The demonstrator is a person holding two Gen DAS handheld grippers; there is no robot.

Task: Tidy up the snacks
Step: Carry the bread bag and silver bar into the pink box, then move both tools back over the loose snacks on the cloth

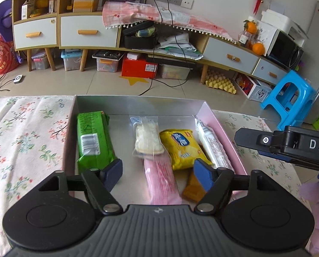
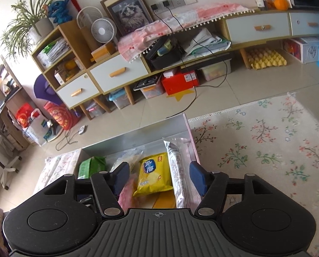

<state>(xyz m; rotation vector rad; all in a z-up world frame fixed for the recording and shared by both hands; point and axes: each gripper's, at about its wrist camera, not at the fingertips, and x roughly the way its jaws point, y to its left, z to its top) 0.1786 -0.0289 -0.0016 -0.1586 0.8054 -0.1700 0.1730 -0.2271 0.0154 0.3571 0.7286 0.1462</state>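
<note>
Both grippers hang over the box [image 1: 220, 120] on the cloth-covered surface [image 1: 26, 141], left gripper [image 1: 158, 174] and right gripper [image 2: 159, 176] part open, holding nothing; the green pack [image 1: 93, 139], yellow pack [image 1: 180, 147], pink pack [image 1: 161, 177] and white pack [image 1: 212, 145] lie inside

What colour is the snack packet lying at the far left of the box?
Green packet, with a white barcode label; clearest in the left wrist view.
</note>
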